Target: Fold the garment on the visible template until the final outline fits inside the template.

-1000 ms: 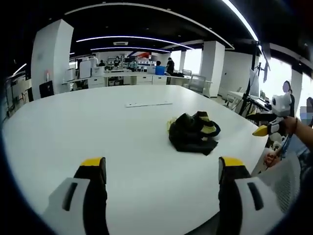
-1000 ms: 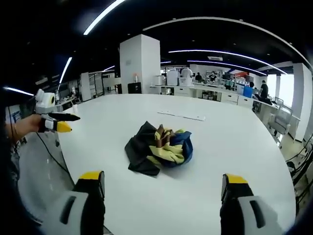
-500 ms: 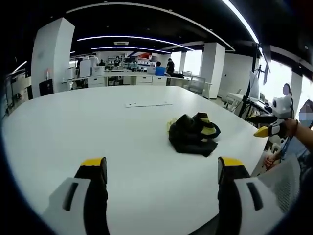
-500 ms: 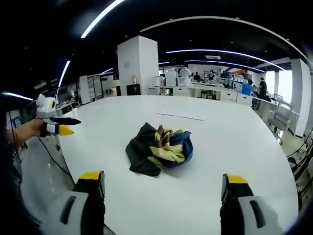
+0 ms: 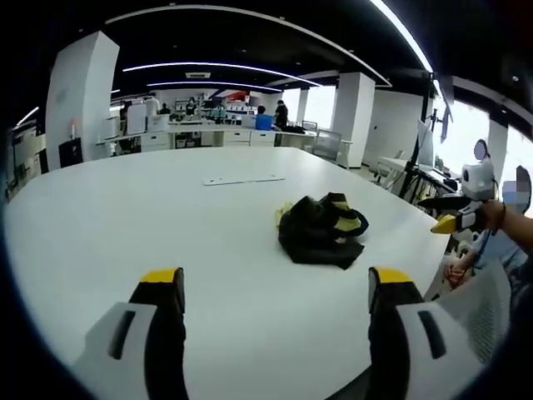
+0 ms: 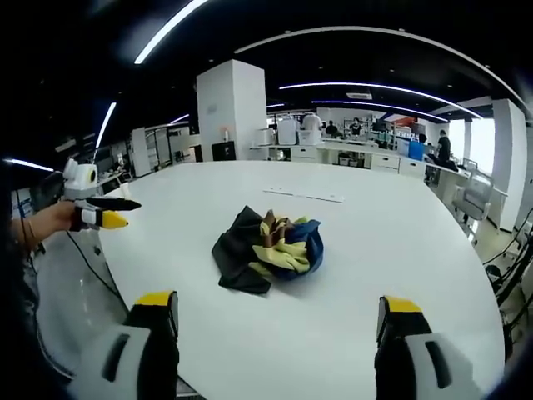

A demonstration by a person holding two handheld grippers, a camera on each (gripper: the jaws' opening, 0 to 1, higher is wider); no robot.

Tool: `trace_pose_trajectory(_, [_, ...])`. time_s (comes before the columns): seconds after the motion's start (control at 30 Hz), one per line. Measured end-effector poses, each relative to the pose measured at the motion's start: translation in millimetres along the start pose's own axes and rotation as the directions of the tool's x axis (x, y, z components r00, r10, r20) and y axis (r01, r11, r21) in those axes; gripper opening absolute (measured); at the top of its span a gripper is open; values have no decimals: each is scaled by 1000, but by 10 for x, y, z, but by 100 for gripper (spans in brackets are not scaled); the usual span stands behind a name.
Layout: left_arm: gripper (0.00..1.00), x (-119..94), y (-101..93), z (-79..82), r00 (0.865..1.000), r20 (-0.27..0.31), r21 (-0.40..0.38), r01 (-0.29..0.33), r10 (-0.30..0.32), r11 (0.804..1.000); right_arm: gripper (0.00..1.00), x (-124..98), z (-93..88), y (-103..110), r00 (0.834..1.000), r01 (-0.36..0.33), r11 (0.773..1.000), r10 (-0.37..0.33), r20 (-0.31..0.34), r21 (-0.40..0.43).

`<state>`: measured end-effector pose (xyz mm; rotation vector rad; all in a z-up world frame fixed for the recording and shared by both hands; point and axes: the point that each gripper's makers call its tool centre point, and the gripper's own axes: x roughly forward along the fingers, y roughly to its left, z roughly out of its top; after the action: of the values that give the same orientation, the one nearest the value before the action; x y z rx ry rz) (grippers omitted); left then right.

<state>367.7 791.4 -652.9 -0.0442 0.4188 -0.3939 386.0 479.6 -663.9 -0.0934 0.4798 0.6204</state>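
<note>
**Q:** Where, then, does the garment (image 6: 266, 250) lie with respect to each pair of tongs?

**A:** It sits as a crumpled heap of black, yellow and blue cloth on the white desk (image 6: 391, 242), well apart from both. In the right gripper view it lies ahead of the right tongs (image 6: 276, 312), a little toward their left jaw. In the left gripper view the garment (image 5: 320, 231) lies ahead and toward the right jaw of the left tongs (image 5: 276, 285).

**Q:** What state are the tongs in?

**A:** Both stand wide apart, gripping nothing. The other pair shows at the edge of each view: the right tongs (image 5: 443, 214) in a hand at the desk's right side, the left tongs (image 6: 108, 212) likewise at the left.

**Q:** Which is nearer, and has the heap a long axis?

**A:** The right pair looks somewhat nearer; that is a judgement. No clear long axis can be read from the bunched cloth. A flat strip (image 6: 306, 196) lies beyond it; no template outline can be made out.
</note>
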Motion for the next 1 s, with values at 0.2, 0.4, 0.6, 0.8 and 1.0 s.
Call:
trace_pose_trajectory(0.2, [87, 25, -75, 2, 1000, -9, 4, 18, -17, 1000, 100, -45, 19, -45, 1000, 2, 1000, -2, -3, -6])
trace_pose_trajectory(0.4, [83, 93, -145, 117, 1000, 6, 10, 25, -25, 1000, 100, -51, 138, -45, 999, -17, 999, 19, 29, -50])
trace_pose_trajectory(0.6, [77, 242, -202, 215, 999, 4, 13, 50, -50, 999, 100, 60, 267, -81, 997, -50, 996, 54, 56, -69])
trace_pose_trajectory(0.8, [70, 450, -206, 307, 998, 20, 21, 66, -66, 998, 73, 227, 383, -134, 989, -126, 989, 131, 62, -80])
trace_pose_trajectory(1.0, [61, 740, -166, 227, 997, -7, 0, 76, -76, 997, 64, 489, 445, -215, 980, -187, 980, 191, 53, -73])
